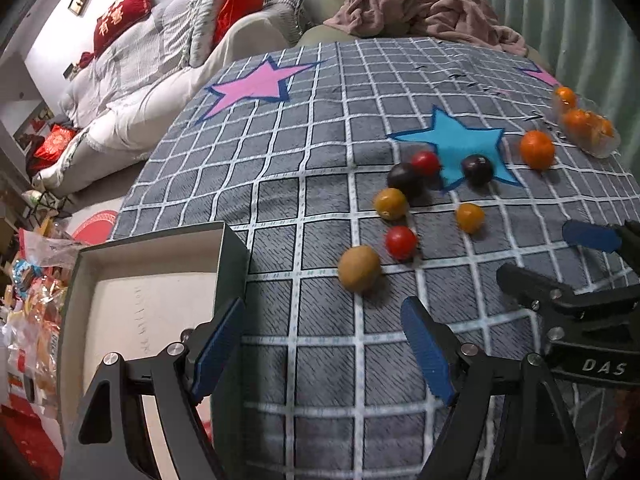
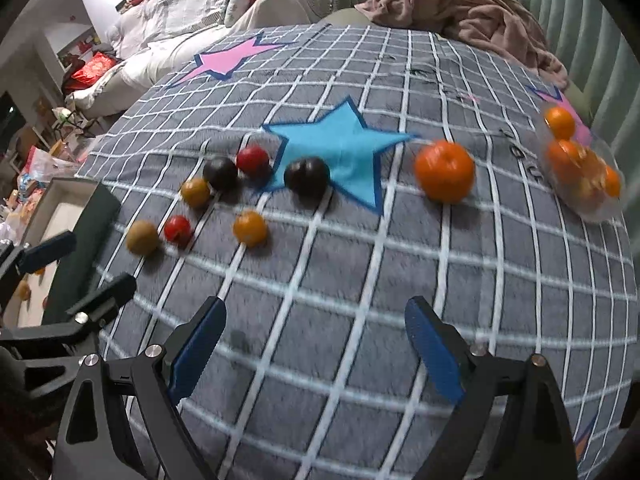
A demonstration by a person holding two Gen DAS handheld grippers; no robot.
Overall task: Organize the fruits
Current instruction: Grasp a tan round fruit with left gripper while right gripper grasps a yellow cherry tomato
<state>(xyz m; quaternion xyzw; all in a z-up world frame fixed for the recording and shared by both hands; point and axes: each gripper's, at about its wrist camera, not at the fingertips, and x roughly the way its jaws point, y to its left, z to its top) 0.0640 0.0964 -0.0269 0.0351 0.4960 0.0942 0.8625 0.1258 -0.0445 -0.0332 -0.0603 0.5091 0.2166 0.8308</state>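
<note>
- Scattered loose over a grid-patterned blanket with stars on the tabletop: a kiwi, two red tomatoes, two yellow tomatoes, two dark plums, one mandarin.
- Grouped already at far right: more mandarins in a clear plastic tray (likely the sorting spot for orange fruit).
- Parked at near left, just beside the kiwi's corner: an open white-lined box, probably meant to receive fruit.
- Left gripper: fingers spread, nothing between, angled down near the kiwi, seemingly the first pick.
- Right gripper: spread wide too, empty, above bare blanket, well short of the mandarin.
</note>
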